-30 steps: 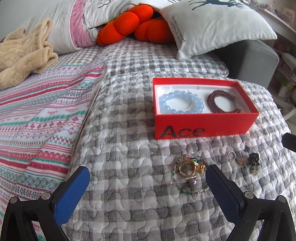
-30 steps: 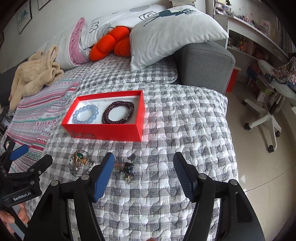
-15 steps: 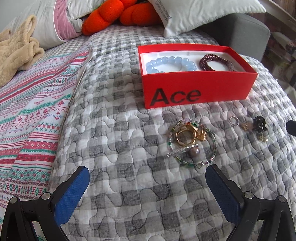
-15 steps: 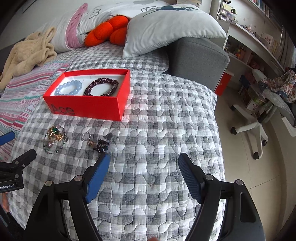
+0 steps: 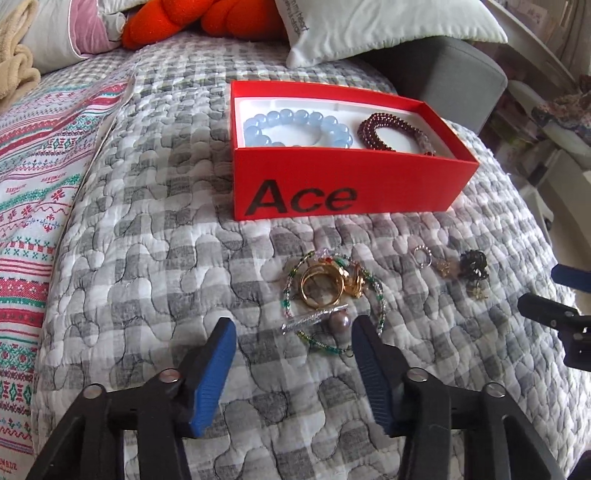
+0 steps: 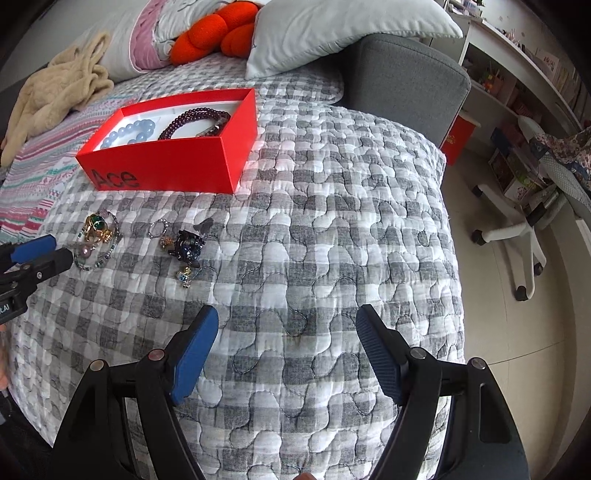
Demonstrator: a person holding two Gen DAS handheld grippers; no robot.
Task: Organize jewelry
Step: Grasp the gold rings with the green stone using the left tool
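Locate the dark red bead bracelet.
Left wrist view: the dark red bead bracelet lies in the red Ace box's right half, beside the blue bead bracelet.

box point(image 5: 351, 188): on quilt point(image 5: 155, 236), mid-bed, well back from its near edge
in box: bead bracelet point(image 5: 295, 127) left, 2nd bracelet point(image 5: 391, 133) right (apart, not touching)
jewelry heap point(image 5: 328, 291): on quilt just before box front
small pieces point(image 5: 454, 267): on quilt, right of heap, near it
pillows point(image 6: 332, 29): behind box, at bed's far edge
blanket point(image 5: 33, 177): over bed's left side
chair point(image 6: 532, 206): on floor, off bed's right edge
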